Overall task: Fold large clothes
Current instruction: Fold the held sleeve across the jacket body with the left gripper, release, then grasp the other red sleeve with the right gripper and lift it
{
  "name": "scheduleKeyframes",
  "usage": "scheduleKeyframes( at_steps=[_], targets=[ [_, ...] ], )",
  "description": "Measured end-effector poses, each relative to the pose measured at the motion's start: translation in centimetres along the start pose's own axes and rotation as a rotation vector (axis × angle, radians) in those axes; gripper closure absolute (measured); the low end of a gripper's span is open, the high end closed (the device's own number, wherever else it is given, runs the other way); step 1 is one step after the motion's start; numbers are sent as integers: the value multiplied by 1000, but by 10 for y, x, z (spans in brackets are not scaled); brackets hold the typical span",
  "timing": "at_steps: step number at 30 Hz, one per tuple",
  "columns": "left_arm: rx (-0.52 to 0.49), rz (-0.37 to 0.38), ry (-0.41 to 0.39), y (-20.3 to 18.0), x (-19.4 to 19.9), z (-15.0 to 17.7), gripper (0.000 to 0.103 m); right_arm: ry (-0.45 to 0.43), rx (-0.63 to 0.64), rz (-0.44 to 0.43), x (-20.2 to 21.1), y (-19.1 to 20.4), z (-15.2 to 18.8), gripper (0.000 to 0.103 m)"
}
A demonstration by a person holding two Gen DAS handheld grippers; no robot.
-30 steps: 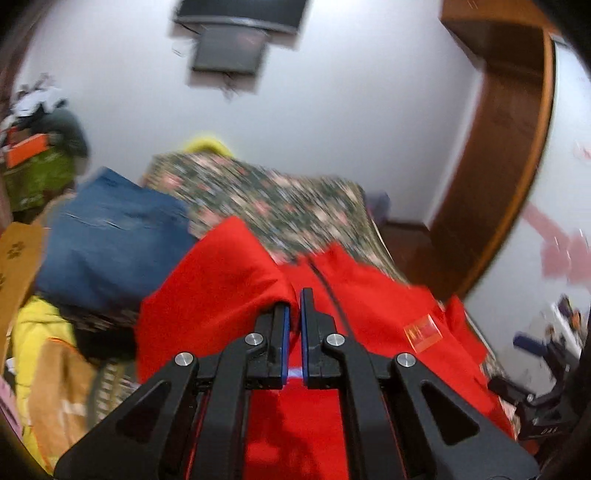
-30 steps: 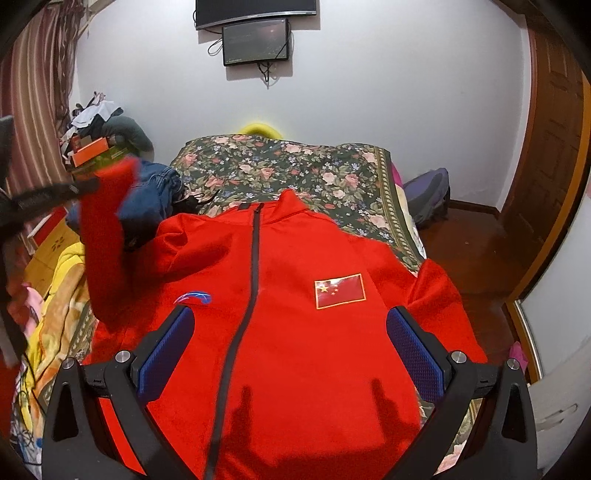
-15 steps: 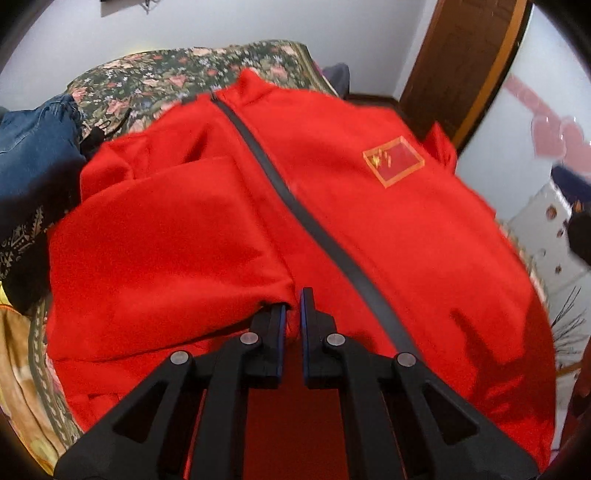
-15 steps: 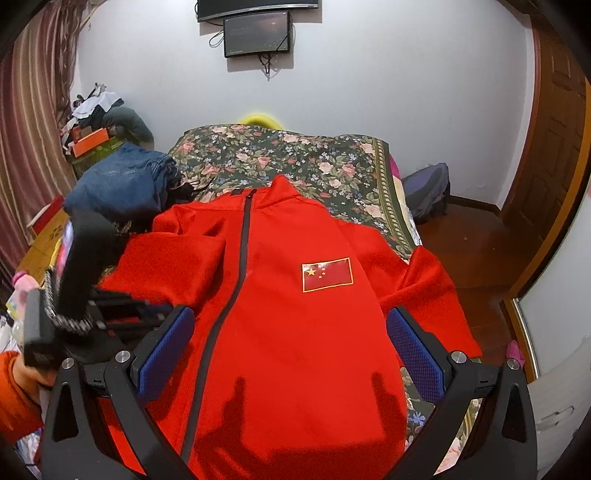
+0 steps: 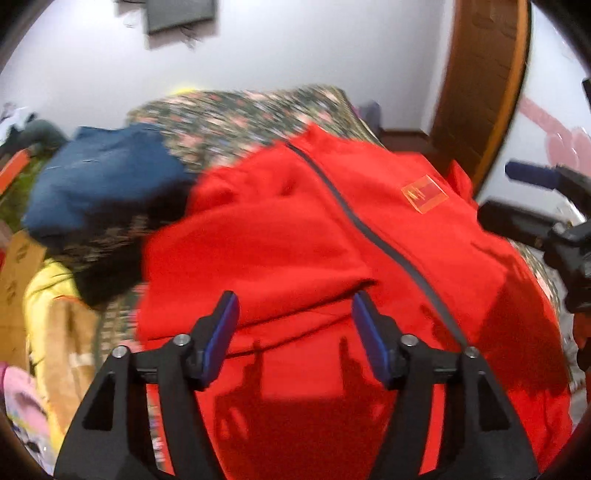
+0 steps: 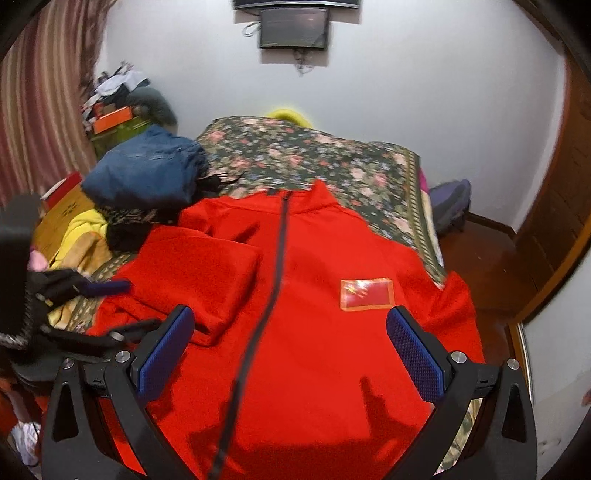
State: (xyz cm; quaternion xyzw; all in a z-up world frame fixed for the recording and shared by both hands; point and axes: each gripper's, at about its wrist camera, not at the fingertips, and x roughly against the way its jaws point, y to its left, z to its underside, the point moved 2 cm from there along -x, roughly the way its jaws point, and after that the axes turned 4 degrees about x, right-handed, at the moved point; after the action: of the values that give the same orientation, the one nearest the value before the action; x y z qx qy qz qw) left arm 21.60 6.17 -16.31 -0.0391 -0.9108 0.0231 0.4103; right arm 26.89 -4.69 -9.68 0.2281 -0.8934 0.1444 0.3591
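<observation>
A large red zip jacket (image 6: 314, 332) with a flag patch (image 6: 366, 293) lies front-up on the bed; it also shows in the left wrist view (image 5: 295, 240). Its left sleeve (image 6: 207, 273) is folded in across the chest, up to the dark zipper (image 6: 275, 273). My left gripper (image 5: 295, 314) is open and empty just above the folded sleeve's end (image 5: 258, 258); it also shows at the left edge of the right wrist view (image 6: 107, 288). My right gripper (image 6: 291, 332) is open and empty above the jacket's lower front.
The bed has a dark floral cover (image 6: 314, 158). Folded blue jeans (image 6: 147, 173) lie at its left, with yellow clothes (image 6: 81, 236) and cardboard beside them. A wooden door (image 6: 565, 199) and bare floor (image 6: 480, 258) are to the right. A screen (image 6: 293, 31) hangs on the far wall.
My left gripper carried the sleeve across the jacket's chest, opened and let it go, then lifted back a little. The right gripper stayed open over the jacket.
</observation>
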Motion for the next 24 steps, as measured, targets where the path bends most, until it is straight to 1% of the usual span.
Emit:
scheduleKeyframes(
  at_steps=[3,5,7,11,13,15,17,20,22,24],
  targets=[
    [48,-89,-28,37,15,2,38,16,63,-43,-12,23,-12,0],
    [77,-147,-33,61,22,8,38,29,106,-73,-21,40,-18,0],
    [108,-188,-26,83,24,13,38,43,154,-101,-32,58,-23,0],
    [173,-239,0,121,26,33,38,86,243,-144,-57,92,-30,0],
    [195,-257,9,131,26,43,38,111,274,-172,-68,106,-31,2],
    [227,-257,23,143,27,53,38,140,307,-206,-82,124,-30,3],
    [251,-253,35,152,26,61,38,169,339,-221,-97,139,-29,6],
    [280,-257,52,163,20,71,38,242,377,-239,-124,159,-26,16],
    [301,-252,61,168,18,76,38,315,379,-260,-148,171,-22,29],
    [324,-240,72,173,15,80,38,375,374,-273,-167,178,-17,37]
  ],
)
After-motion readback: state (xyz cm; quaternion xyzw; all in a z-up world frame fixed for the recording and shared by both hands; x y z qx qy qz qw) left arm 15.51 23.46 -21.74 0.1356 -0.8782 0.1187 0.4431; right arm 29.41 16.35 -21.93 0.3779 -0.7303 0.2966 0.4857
